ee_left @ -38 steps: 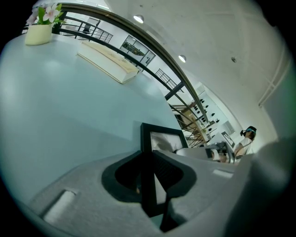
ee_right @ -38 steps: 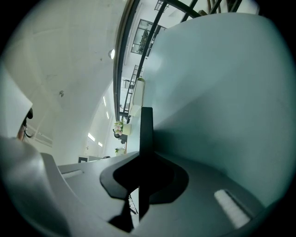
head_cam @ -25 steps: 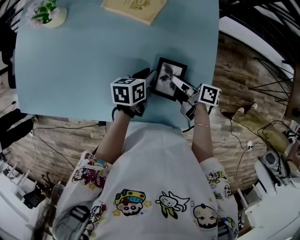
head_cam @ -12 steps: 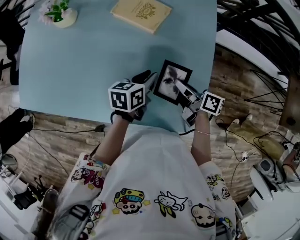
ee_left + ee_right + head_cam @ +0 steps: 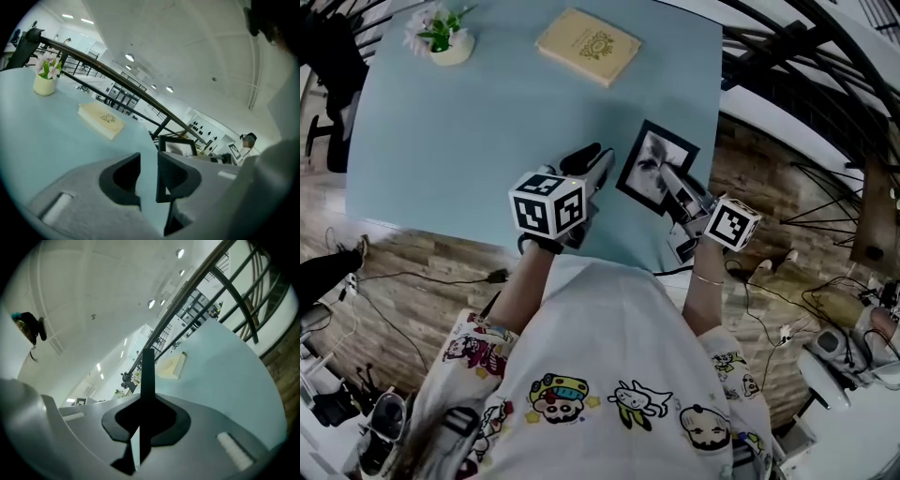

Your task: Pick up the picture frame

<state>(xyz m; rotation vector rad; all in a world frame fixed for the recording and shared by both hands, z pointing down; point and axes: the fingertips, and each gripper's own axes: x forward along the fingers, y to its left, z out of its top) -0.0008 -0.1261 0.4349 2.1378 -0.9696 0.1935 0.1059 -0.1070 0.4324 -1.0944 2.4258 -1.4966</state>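
The black picture frame (image 5: 656, 165), holding a grey print, hangs tilted above the near right part of the light blue table (image 5: 441, 141). My right gripper (image 5: 669, 180) is shut on the frame's near right edge. In the right gripper view the picture frame (image 5: 148, 373) stands edge-on, pinched between the jaws of the right gripper (image 5: 143, 414). My left gripper (image 5: 602, 163) sits just left of the frame with its jaws apart. In the left gripper view only table shows between the jaws of the left gripper (image 5: 148, 165), and the picture frame (image 5: 178, 142) shows past the right-hand jaw.
A cream book (image 5: 588, 45) lies at the table's far side, and a small potted flower (image 5: 441, 37) stands at the far left corner. The table's right edge runs close to the frame. Beyond it are wooden floor, cables (image 5: 769, 300) and black metal racks (image 5: 825, 66).
Both grippers have risen, and the frame has come up with the right one. The frame now tilts more, and the left gripper has stayed beside its left edge.
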